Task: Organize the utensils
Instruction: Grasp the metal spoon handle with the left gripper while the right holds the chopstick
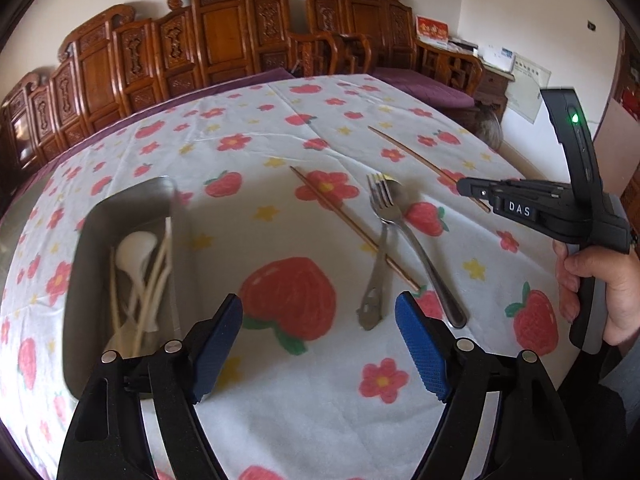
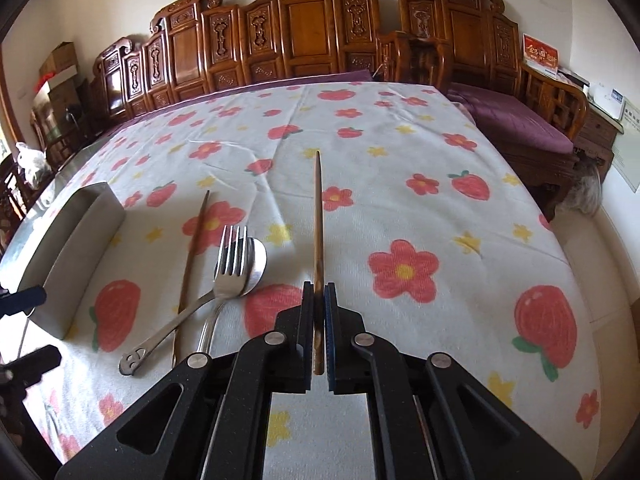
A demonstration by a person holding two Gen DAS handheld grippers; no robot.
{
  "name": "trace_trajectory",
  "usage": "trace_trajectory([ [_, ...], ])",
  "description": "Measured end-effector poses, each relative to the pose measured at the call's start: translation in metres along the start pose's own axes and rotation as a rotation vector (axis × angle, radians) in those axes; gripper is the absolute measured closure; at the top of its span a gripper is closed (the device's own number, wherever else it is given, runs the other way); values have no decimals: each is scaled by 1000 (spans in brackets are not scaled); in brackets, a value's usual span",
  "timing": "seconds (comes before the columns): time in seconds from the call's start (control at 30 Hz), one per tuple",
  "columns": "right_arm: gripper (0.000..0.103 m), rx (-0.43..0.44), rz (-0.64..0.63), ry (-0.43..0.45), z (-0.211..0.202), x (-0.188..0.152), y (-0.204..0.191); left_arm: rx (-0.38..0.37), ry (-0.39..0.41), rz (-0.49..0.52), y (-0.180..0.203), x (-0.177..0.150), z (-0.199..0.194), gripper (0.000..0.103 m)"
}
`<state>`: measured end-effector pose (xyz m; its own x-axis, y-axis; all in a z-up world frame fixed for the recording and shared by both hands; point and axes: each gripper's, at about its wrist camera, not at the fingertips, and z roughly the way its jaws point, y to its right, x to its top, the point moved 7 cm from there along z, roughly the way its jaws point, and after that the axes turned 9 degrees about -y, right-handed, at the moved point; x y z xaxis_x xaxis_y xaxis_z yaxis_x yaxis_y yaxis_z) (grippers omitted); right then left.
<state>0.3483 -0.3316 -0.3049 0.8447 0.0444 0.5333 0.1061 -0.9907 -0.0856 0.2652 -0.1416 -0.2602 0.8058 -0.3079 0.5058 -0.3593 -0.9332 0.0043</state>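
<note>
My right gripper [image 2: 319,292] is shut on a brown wooden chopstick [image 2: 318,216] that points away over the table; it also shows in the left wrist view [image 1: 416,158], with the gripper [image 1: 466,187] at its near end. My left gripper [image 1: 319,308] is open and empty above the tablecloth. A second chopstick [image 1: 344,220], a steel fork [image 1: 380,216] and a steel spoon [image 1: 420,240] lie crossed on the cloth ahead of it. They also show left of my right gripper: chopstick [image 2: 192,256], fork [image 2: 224,276], spoon [image 2: 252,264].
A steel rectangular container [image 1: 132,204] stands at the left, holding a white spoon [image 1: 138,250] and pale chopsticks [image 1: 160,264]; its wall [image 2: 72,240] shows in the right wrist view. A flowered tablecloth [image 1: 300,392] covers the table. Carved wooden chairs [image 2: 304,28] stand behind.
</note>
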Motion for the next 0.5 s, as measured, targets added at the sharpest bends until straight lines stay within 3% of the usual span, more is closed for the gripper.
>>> trace_trajectory([
  [0.27,97,3,-2,-10,6,1,0,-36,-70,51,28,27,37,49],
  [0.43,97,24,17,-1,4,3,2,-41,-100,87,42,47,55,52],
  [0.5,97,27,26,-5,4,3,3,-31,-124,95,43,48,63,65],
])
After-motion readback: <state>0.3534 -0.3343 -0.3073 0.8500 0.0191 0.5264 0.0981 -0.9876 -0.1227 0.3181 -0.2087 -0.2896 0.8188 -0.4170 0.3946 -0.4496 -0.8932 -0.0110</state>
